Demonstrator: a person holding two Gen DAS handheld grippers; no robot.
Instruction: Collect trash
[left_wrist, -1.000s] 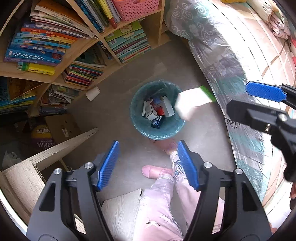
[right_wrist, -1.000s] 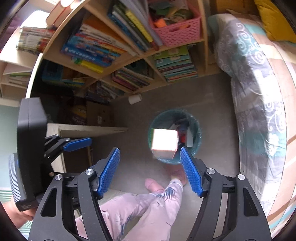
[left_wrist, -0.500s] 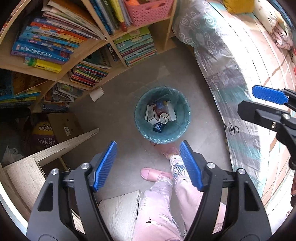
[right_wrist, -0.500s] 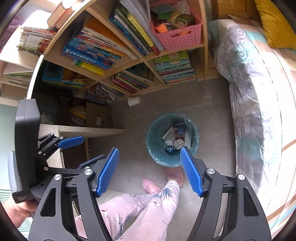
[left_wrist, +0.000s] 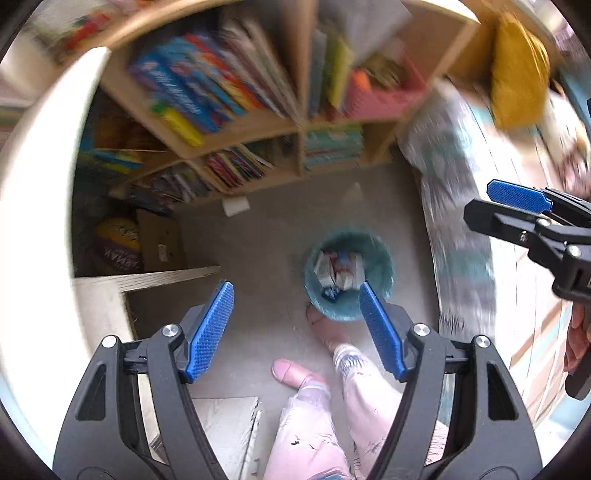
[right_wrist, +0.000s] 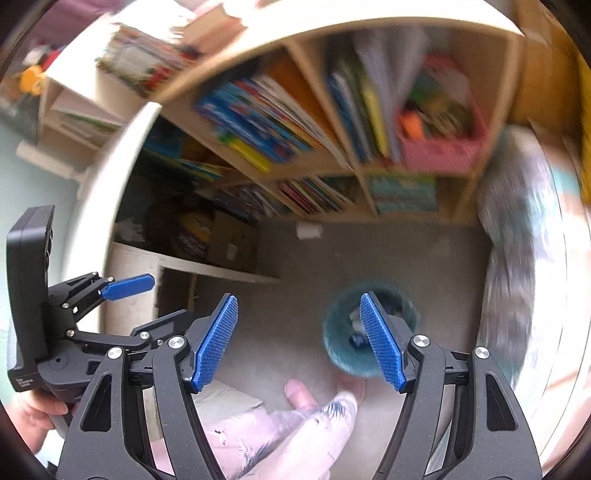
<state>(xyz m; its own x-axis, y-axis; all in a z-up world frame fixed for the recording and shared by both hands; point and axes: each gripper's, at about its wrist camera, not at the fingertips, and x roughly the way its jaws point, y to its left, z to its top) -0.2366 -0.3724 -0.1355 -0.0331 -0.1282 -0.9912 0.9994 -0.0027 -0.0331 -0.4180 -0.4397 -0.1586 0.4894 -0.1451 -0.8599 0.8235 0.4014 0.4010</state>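
At the left of the left wrist view, a pale curved surface is seen, and just inside it a cardboard box (left_wrist: 159, 240) and a yellow ball (left_wrist: 117, 238) are stowed on the floor under a light wooden board (left_wrist: 162, 277). Across the upper middle of both views, a wooden bookshelf (left_wrist: 295, 125) is recorded, packed with blurred books, with a pink basket (right_wrist: 441, 151) set in its upper right compartment; the blur suggests that the cameras are in motion. A small white cup (left_wrist: 235, 205) is noted lying on the grey floor just below the shelf, well apart from the bin; it is judged a likely remaining piece of trash. The left gripper (left_wrist: 297, 332) is held above the floor with its blue pads spread wide and nothing between them. Near the centre, slightly right, the teal-lined bin (left_wrist: 384, 275) is seen from above, with several small boxes (left_wrist: 334, 269) lying inside, so that part of the collection is judged done. The bin stands beside the person's pink-slippered foot (left_wrist: 291, 370), presumably to be within easy reach for dropping. The right gripper (right_wrist: 298, 339) is likewise spread and empty, held over the floor with the bin (right_wrist: 334, 325) partly hidden behind its right pad. At the right edge of both views, a patterned bed cover (left_wrist: 458, 221) hangs to the floor, with a yellow cushion (left_wrist: 517, 66) at the upper right. With both tools free, a further item is judged to be sought next.
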